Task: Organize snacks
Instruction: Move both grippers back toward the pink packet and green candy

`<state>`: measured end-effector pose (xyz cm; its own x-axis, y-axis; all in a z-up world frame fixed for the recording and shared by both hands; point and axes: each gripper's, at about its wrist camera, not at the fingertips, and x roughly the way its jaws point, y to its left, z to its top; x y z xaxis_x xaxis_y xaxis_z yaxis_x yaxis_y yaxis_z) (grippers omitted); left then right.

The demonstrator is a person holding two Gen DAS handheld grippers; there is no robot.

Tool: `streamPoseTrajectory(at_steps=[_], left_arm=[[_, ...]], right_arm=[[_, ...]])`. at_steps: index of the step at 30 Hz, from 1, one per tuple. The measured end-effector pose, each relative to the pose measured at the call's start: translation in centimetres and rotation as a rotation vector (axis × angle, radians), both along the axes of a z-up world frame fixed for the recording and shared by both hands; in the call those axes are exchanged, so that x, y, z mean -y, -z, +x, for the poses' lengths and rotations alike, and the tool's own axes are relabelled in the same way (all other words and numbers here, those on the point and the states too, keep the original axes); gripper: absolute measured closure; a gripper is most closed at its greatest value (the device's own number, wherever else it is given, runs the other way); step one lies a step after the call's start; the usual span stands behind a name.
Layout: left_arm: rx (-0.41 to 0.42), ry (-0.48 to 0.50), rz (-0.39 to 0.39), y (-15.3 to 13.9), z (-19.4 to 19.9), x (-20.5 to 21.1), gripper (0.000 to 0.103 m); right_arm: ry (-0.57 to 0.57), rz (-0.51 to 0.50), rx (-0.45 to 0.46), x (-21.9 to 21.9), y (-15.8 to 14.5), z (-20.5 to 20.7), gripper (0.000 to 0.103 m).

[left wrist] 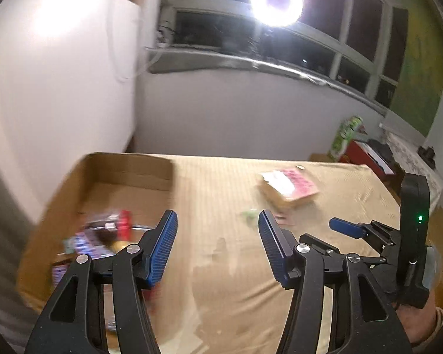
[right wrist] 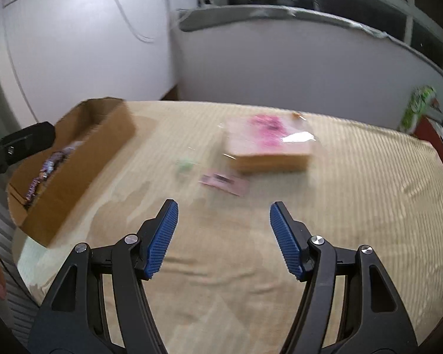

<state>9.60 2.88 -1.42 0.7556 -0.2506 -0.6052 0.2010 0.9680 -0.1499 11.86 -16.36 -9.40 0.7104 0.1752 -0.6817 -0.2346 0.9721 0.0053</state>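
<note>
An open cardboard box (left wrist: 109, 174) sits at the table's left and holds several snack packs (left wrist: 103, 233); it shows in the right wrist view (right wrist: 82, 159) too. My left gripper (left wrist: 218, 221) is open and empty, by the box's right wall. My right gripper (right wrist: 224, 212) is open and empty above the tan tablecloth (right wrist: 280, 250); it also shows in the left wrist view (left wrist: 348, 228). A pink snack packet (right wrist: 224, 183) and a small green packet (right wrist: 186, 165) lie on the cloth ahead of it. A flat carton with a pink top (right wrist: 268, 144) lies behind them.
White wall panels stand left and behind the table. A ring light (left wrist: 276, 0) glares before a dark window. A green bag (right wrist: 416, 106) and a red box (left wrist: 366, 153) stand off the far right corner. The views are motion-blurred.
</note>
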Motion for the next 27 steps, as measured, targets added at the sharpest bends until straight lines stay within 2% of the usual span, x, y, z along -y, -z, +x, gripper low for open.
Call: streamPoseTrajectory(at_steps=[5,10,13,17,20,22,24,27], left_arm=[[-0.075,0.025,0.033,2.5,2.6,4.4,0.047],[-0.144,0.015,0.064,5.2,5.0,6.7,0.047],[-0.183,-0.014,0.055,6.5,6.3,6.7,0.047],[-0.228,-0.052,0.047,8.0,7.9,6.5,0.047],[-0.241,-0.054,0.044,8.7,8.4,6.3,0.047],[-0.247,-0.05,0.045,8.9,8.6,6.4,0.047],[-0.244,-0.042,0.044,8.9,8.7,6.5,0.047],[-0.242,-0.027,0.044,9.1,8.9,6.5,0.047]], right_arm=[[0.01,-0.004,-0.012,2.8,0.6,0.8,0.035],[-0.059,-0.037,-0.038,3.0,1.6,2.4,0.035],[-0.137,-0.062,-0.083,2.3,2.4,3.9,0.035],[-0.227,-0.046,-0.108,1.7,2.8,5.4,0.035],[-0.288,-0.08,-0.122,1.0,3.1,6.3,0.036],[-0.335,-0.098,-0.125,0.4,3.2,6.9,0.038],[-0.38,-0.116,-0.13,-0.1,3.4,7.3,0.044],[-0.43,-0.147,-0.123,-0.7,3.7,8.1,0.045]])
